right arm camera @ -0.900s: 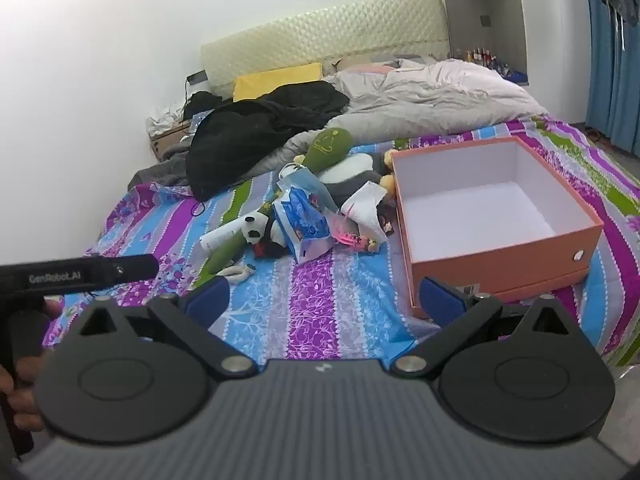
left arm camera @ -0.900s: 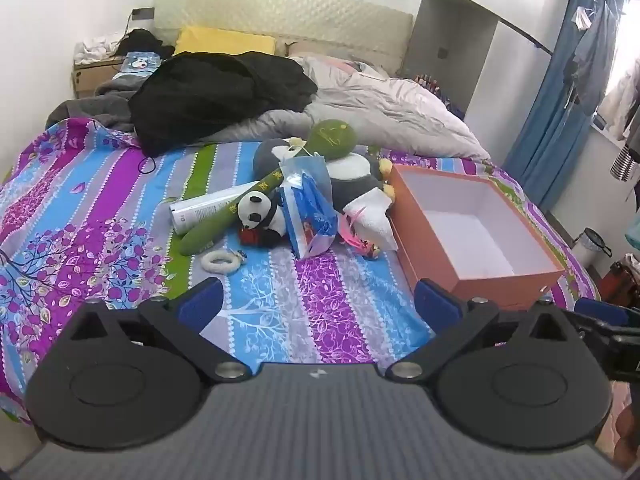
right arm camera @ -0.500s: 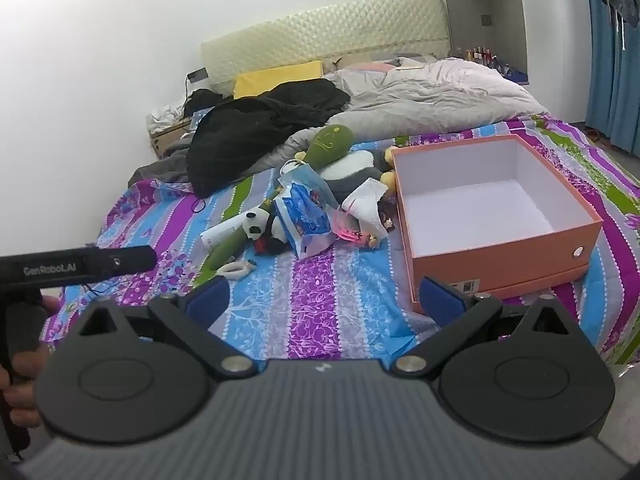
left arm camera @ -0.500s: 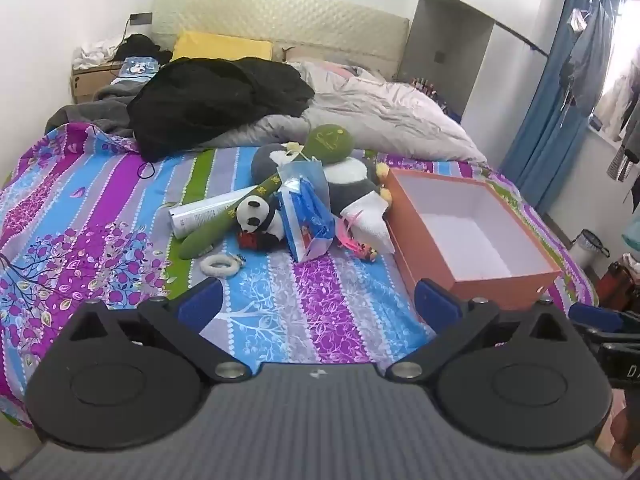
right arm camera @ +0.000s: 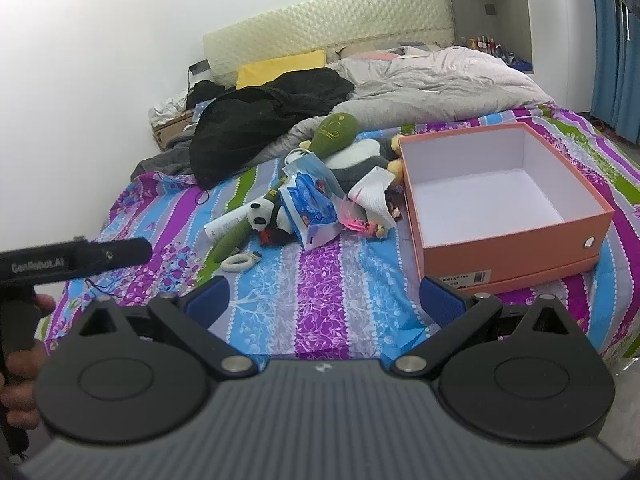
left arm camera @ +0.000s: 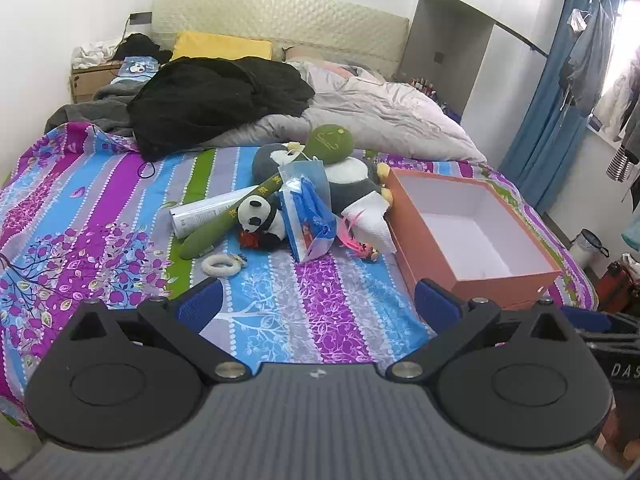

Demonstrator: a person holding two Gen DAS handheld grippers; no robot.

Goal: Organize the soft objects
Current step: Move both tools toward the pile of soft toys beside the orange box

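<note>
A pile of soft toys lies mid-bed: a small panda plush, a long green plush, a grey-white penguin plush, a blue plastic bag, white cloth and a white fluffy ring. An empty orange box stands right of the pile. My left gripper and right gripper are both open and empty, held above the bed's near edge, well short of the pile.
A white tube lies under the green plush. A black jacket and grey duvet cover the far half of the bed. Blue curtains hang right. The left gripper's body shows at left in the right wrist view.
Both views have shifted only slightly; the left gripper has eased back a little. Nothing on the bed has moved and both grippers stay open.
</note>
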